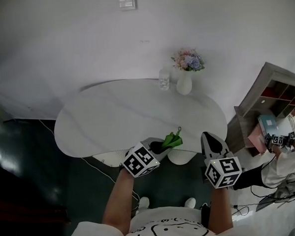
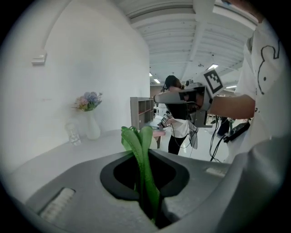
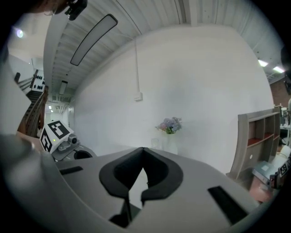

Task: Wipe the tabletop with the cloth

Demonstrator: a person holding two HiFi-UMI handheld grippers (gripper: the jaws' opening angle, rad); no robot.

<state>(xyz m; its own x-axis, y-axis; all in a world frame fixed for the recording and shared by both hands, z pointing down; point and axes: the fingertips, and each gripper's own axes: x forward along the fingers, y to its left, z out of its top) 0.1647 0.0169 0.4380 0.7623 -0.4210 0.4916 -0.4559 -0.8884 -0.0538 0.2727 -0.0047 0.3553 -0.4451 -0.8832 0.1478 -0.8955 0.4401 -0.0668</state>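
Observation:
A folded green cloth [image 1: 172,140] sticks out from between the jaws of my left gripper [image 1: 161,146], which is shut on it at the near edge of the oval white table [image 1: 112,119]. In the left gripper view the cloth [image 2: 142,159] rises as a green strip from the closed jaws. My right gripper [image 1: 209,138] is held just off the table's near right edge, its jaws closed with nothing between them; in its own view the right gripper [image 3: 142,152] points toward the tabletop and far wall.
A white vase of flowers [image 1: 184,73] and a glass jar [image 1: 164,79] stand at the table's far edge. A shelf unit [image 1: 273,97] is on the right, with a person [image 1: 287,156] beside it. Cables lie on the dark floor [image 1: 41,171].

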